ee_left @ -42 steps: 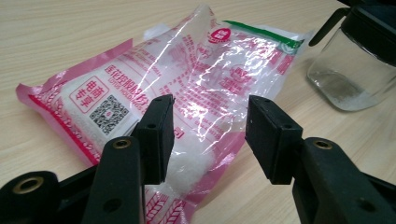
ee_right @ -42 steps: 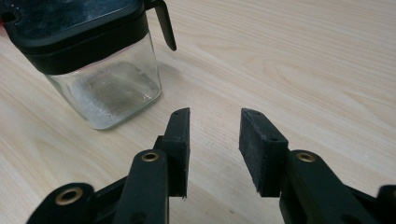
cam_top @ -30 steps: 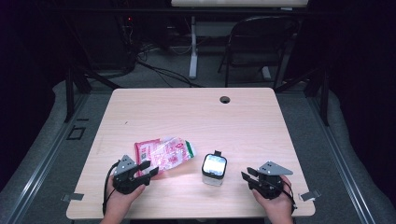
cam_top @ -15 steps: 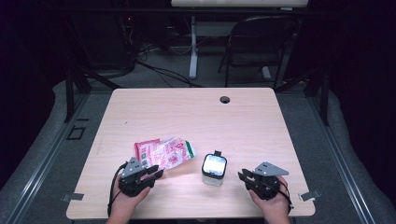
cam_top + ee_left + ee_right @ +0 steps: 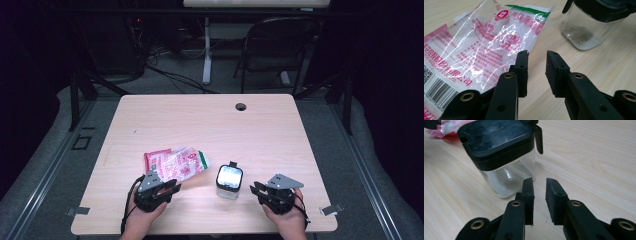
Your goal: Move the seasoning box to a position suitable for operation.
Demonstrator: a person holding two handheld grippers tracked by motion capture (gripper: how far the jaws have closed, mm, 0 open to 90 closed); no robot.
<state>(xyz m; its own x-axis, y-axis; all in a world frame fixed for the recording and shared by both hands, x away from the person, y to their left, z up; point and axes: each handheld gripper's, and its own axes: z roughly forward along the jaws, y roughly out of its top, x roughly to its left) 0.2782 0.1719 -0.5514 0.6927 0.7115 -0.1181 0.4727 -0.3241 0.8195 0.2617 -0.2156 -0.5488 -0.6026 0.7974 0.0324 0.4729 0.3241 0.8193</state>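
Observation:
A crinkled clear-and-pink plastic bag (image 5: 175,162) with printed text lies flat on the wooden table (image 5: 210,125), left of centre. To its right stands a small clear jar with a black flip lid (image 5: 229,181). My left gripper (image 5: 174,186) sits at the bag's near right corner. In the left gripper view its jaws (image 5: 536,53) stand slightly apart with nothing between them, the left one over the bag's edge (image 5: 486,42) and the jar (image 5: 584,27) beyond. My right gripper (image 5: 256,189) points at the jar from the right. Its jaws (image 5: 539,181) are narrowly open just short of the jar (image 5: 499,150).
A round cable hole (image 5: 241,107) is near the table's far edge. A dark chair (image 5: 277,45) and cables stand on the floor behind the table. Bare tabletop stretches across the far half and the right side.
Both grippers have slid inward. The left one went right to the bag's corner, the right one went left toward the jar. Bag and jar have not moved.

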